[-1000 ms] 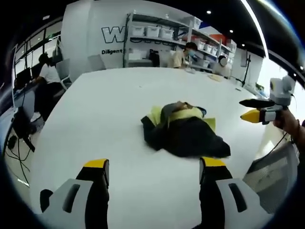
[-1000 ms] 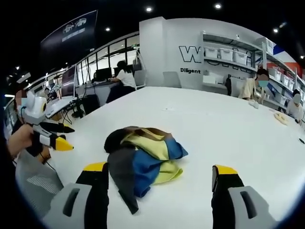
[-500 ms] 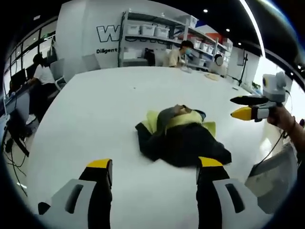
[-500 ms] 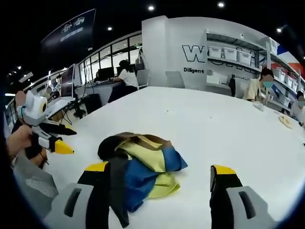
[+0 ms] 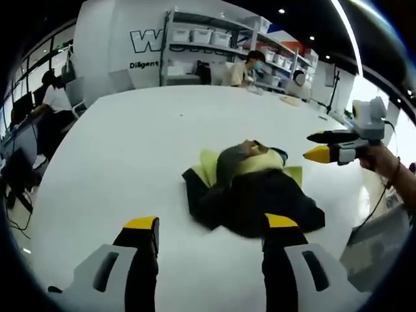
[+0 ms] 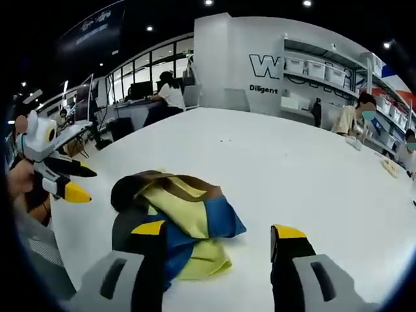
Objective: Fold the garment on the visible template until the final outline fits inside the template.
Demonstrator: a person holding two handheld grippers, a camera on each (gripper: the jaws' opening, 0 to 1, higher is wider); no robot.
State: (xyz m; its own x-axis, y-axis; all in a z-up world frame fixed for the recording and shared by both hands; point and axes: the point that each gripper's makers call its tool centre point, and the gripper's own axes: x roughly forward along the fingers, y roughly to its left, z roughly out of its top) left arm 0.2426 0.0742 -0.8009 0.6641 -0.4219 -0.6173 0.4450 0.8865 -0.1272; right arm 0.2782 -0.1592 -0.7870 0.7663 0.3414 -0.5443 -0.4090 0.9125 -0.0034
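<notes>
The white table (image 5: 117,149) bore the crumpled garment (image 5: 250,188), a heap of dark, yellow and blue cloth lying near its middle, unfolded; no template outline could be made out. The left gripper (image 5: 208,227) hung just short of the heap, jaws apart and empty. The right gripper (image 6: 218,233) hovered over the blue-and-yellow edge, jaws likewise spread, apparently poised to pick a corner.

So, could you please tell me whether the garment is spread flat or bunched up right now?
Bunched up. The garment lies in a crumpled heap on the white table, its yellow, blue and dark layers overlapping, with no flat outline showing.
</notes>
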